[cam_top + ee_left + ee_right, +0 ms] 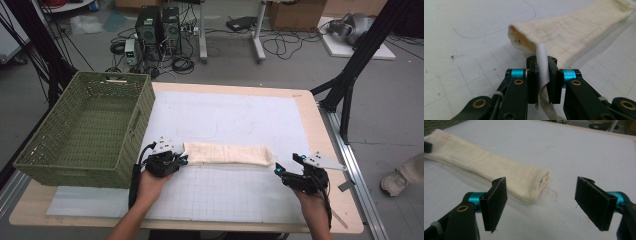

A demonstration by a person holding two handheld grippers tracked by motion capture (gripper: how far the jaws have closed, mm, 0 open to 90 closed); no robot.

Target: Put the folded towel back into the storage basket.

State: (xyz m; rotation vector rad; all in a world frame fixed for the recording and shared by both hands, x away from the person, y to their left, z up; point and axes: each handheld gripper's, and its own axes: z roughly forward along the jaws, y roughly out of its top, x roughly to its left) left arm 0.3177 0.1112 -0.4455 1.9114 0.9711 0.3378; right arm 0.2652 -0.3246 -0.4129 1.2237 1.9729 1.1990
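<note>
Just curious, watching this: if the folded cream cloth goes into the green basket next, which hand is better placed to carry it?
Probably the left. The left gripper is shut on the cloth beside the basket; the right gripper is open, holding nothing.

A cream folded cloth [229,154] lies as a long, narrow band across the white gridded surface [240,195], just beside the green basket [87,127]. Its ribbed fabric looks soft and layered. One end is lifted slightly, its white tag [543,65] pinched; the other end lies flat.
</note>
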